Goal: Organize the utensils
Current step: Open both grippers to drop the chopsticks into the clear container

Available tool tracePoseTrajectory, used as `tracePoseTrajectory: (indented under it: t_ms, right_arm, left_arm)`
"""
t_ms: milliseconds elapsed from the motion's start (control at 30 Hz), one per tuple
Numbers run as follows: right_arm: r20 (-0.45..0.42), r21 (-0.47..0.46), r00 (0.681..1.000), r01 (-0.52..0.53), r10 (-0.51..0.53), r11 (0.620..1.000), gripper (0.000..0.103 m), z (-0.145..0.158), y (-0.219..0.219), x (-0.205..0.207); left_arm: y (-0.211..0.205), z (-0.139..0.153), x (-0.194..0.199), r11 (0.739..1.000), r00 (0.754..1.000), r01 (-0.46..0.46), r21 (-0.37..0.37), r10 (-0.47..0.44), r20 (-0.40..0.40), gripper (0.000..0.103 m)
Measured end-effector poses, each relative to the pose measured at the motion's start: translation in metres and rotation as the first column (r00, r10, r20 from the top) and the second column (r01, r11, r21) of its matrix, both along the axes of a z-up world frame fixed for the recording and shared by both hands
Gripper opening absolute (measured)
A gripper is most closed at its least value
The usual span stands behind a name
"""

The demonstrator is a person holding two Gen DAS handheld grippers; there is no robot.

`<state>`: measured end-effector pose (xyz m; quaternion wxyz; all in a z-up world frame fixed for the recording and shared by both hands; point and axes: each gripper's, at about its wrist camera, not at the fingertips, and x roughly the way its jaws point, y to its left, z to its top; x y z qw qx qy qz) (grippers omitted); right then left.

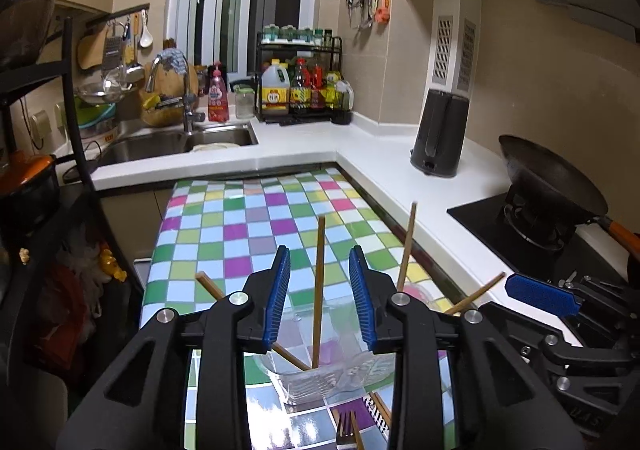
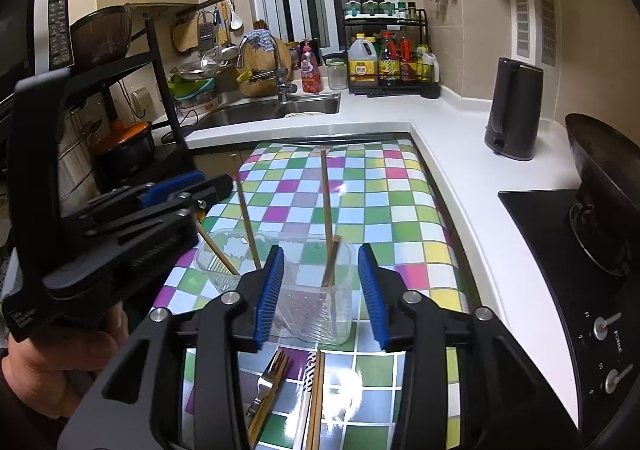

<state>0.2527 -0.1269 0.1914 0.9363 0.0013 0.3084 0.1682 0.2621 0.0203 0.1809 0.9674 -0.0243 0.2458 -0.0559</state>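
Note:
A clear plastic container point(image 2: 316, 302) stands on the checkered table point(image 2: 404, 218) with several wooden chopsticks point(image 2: 327, 210) standing in it. It also shows in the left wrist view point(image 1: 320, 374), low between my fingers, with a chopstick point(image 1: 319, 290) rising between them. My left gripper point(image 1: 320, 290) is open and hovers just above the container. My right gripper point(image 2: 322, 290) is open and empty, close in front of the container. A metal fork point(image 2: 266, 382) and more chopsticks point(image 2: 316, 406) lie flat on the table below it.
A white counter point(image 2: 460, 154) wraps the table's far and right sides. On it are a black kettle point(image 2: 514, 114), a sink point(image 2: 272, 110) and a bottle rack point(image 2: 388, 58). A wok point(image 2: 604, 166) sits on the stove at right. A black shelf point(image 2: 120, 98) stands left.

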Motion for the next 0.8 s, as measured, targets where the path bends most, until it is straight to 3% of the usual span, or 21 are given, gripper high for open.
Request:
tracePoseTrajectory:
  t_ms: [167,367,533,667,800]
  right_arm:
    - [0.064,-0.004,0.997,0.038,-0.037,0.999,0.04,0.015,-0.011,-0.023]
    - [0.183,0.019,0.98,0.076,-0.078,0.997,0.04,0.028,-0.024,-0.071]
    - [0.253,0.034,0.964,0.081,-0.087,0.996,0.04,0.02,-0.03,-0.115]
    - [0.254,0.043,0.962,0.092,-0.1,0.995,0.04,0.003,-0.036,-0.138]
    - [0.218,0.046,0.968,0.117,-0.124,0.992,0.04,-0.022,-0.048,-0.152]
  left_arm:
    - [0.004,0.023,-0.04,0.999,0.996,-0.029,-0.024,0.031,0.08,0.034]
    - [0.0,0.023,-0.096,0.999,0.988,-0.043,-0.024,0.046,0.145,0.035]
    - [-0.002,0.004,-0.136,0.998,0.985,-0.057,-0.001,0.056,0.165,0.035]
    - [-0.003,-0.021,-0.16,0.998,0.985,-0.056,0.016,0.052,0.163,0.034]
    - [0.001,-0.052,-0.184,0.998,0.99,-0.059,-0.018,0.061,0.128,0.02]
